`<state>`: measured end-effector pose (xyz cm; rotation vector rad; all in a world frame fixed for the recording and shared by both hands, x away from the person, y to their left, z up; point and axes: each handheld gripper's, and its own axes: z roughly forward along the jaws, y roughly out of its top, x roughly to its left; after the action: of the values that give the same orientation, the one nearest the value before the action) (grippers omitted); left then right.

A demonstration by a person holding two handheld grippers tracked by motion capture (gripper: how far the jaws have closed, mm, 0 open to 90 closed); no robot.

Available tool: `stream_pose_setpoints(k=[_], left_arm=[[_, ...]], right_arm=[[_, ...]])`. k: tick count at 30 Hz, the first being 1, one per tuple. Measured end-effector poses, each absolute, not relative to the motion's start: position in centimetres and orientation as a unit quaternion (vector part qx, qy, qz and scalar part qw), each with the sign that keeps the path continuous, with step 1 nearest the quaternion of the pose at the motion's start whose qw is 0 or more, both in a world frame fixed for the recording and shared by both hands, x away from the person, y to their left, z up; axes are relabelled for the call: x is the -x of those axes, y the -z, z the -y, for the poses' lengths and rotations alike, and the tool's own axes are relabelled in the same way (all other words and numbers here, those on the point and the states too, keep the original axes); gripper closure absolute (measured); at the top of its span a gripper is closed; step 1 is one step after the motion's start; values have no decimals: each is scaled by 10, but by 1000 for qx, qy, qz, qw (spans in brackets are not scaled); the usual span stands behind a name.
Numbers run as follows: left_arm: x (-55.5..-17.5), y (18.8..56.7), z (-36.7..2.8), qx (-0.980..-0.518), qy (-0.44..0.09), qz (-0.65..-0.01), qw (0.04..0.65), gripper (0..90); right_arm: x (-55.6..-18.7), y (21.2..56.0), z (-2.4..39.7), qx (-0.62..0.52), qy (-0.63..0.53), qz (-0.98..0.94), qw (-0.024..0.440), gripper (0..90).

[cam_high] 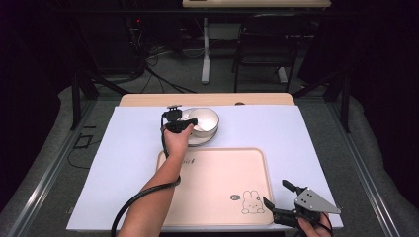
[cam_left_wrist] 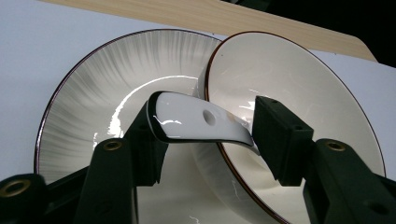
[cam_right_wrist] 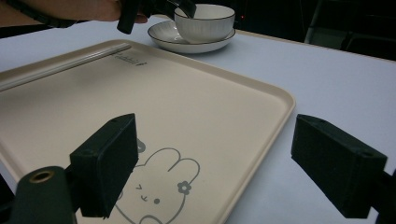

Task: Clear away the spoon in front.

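A white bowl with a dark rim stands on a white plate at the back of the table. A white ceramic spoon with a hole in its handle sticks out over the bowl's rim above the plate. My left gripper is open around that handle, which lies across the gap with its end in front of the left pad. In the high view the left gripper sits at the bowl's left side. My right gripper stands open and holds nothing above the beige tray's front right corner.
The tray has a rabbit drawing near its front right corner and lies on a white sheet that covers the wooden table. In the right gripper view the bowl and plate stand beyond the tray. A chair and desk legs stand behind the table.
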<state>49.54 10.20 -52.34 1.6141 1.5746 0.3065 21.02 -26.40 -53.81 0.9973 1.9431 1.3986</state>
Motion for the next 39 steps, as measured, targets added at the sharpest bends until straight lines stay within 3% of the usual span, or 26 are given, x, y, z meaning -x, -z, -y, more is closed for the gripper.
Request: stream_pose_setpoints(k=[10, 39], left_arm=[[-496, 521, -100, -658, -129, -614, 416, 599], [-492, 507, -110, -652, -163, -598, 436, 816]], right_arm=[[-210, 538, 264, -370, -519, -722, 270, 143], [-210, 538, 263, -368, -519, -723, 269, 143]])
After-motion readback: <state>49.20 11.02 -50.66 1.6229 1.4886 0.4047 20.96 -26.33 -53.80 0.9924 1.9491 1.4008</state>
